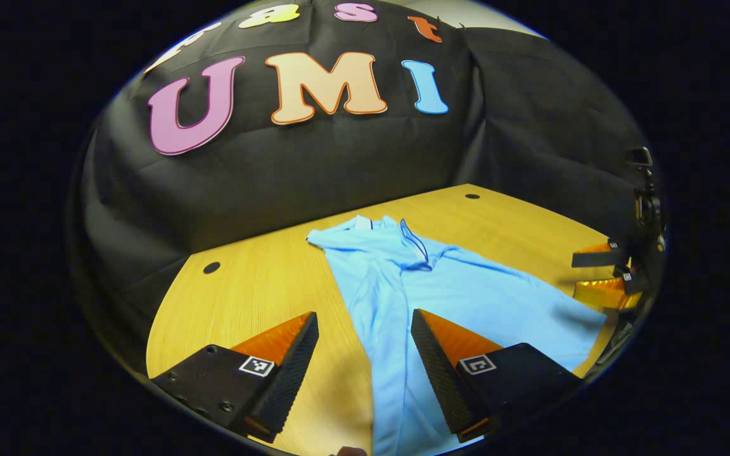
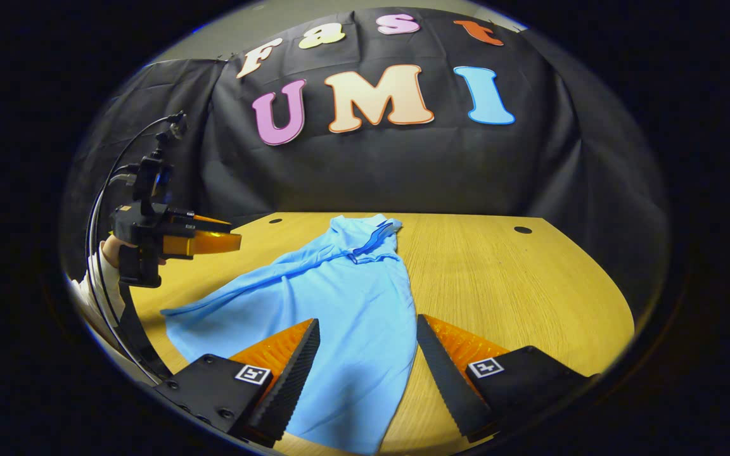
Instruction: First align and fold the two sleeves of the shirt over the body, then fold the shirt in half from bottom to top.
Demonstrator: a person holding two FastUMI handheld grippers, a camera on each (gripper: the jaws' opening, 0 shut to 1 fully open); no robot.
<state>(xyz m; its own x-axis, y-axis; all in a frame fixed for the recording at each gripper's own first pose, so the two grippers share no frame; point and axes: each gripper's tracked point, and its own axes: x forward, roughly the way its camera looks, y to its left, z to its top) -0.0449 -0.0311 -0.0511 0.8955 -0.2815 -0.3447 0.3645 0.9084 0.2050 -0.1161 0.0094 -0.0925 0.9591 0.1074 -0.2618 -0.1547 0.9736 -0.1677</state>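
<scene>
— Wooden table [image 2: 530, 285] carries the light blue shirt [image 2: 346, 304], collar toward the black cloth wall [image 2: 403, 171]?

— Yes. Left gripper [image 1: 365, 354] and right gripper [image 2: 368, 358] hover level above its hem, jaws wide, holding nothing. No legible labels.

Shirt [image 2: 346, 304] flat on table [image 2: 517, 285]
</scene>
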